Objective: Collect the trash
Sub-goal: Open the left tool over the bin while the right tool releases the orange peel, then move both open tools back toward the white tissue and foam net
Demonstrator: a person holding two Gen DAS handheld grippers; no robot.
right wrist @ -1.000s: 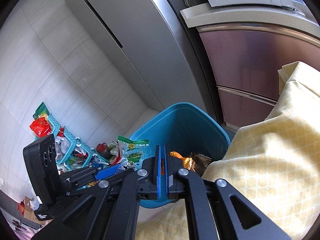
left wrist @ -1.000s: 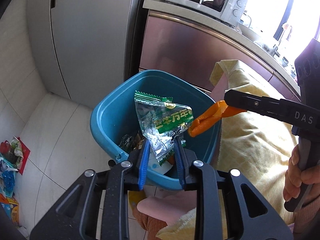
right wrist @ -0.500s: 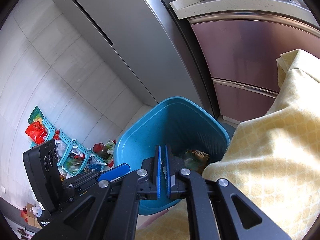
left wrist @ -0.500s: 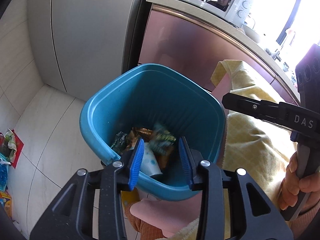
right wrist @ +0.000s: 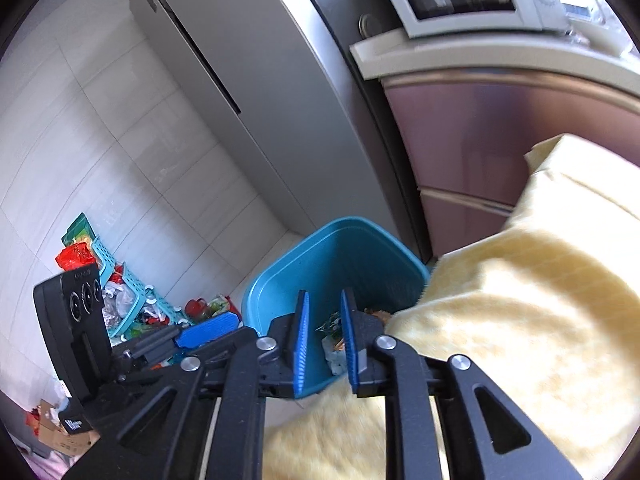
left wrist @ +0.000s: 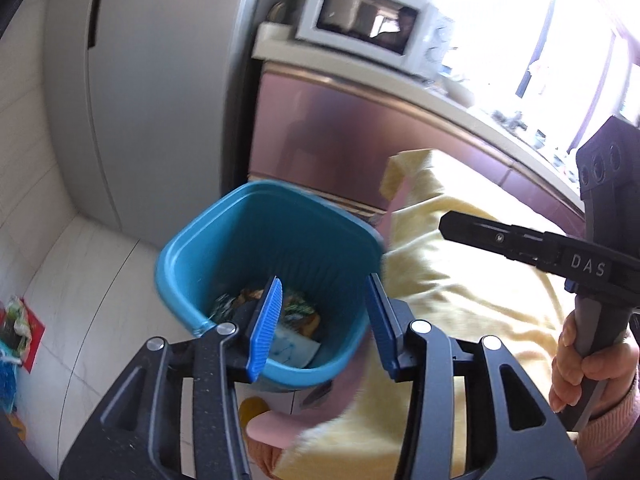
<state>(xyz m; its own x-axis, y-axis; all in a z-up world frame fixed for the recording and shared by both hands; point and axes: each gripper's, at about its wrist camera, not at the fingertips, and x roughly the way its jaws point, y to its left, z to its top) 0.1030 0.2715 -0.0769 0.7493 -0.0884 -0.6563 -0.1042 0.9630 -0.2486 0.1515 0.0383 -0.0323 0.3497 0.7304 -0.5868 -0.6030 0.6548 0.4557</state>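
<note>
Both grippers hang over the one blue bin (left wrist: 224, 240), and both are empty. The left gripper (left wrist: 320, 320) has its fingers spread wide with nothing between them. The right gripper (right wrist: 324, 334) shows a narrower gap, also bare. That fits a drop just made: the fingers are parted above the mouth of the bin so that whatever they carried falls in, not onto the floor (left wrist: 100, 280).

The trash (left wrist: 288, 312) lies at the bottom of the bin — a heap of crumpled wrappers, green and brown, with something pale beneath. How many pieces there are I cannot tell, as they overlap and the picture is blurred.

The bin stands on the floor, touching or just beside the edge of a yellow cloth (right wrist: 520, 320), which judging by its drape covers a bench or seat. Placed there, the bin is close to hand for anything picked off the cloth.

More rubbish remains: in the right wrist view, a light blue basket (right wrist: 120, 296) full of bags and wrappers sits by the wall, well apart from the bin, with loose pieces scattered around it. So the collecting looks unfinished.
</note>
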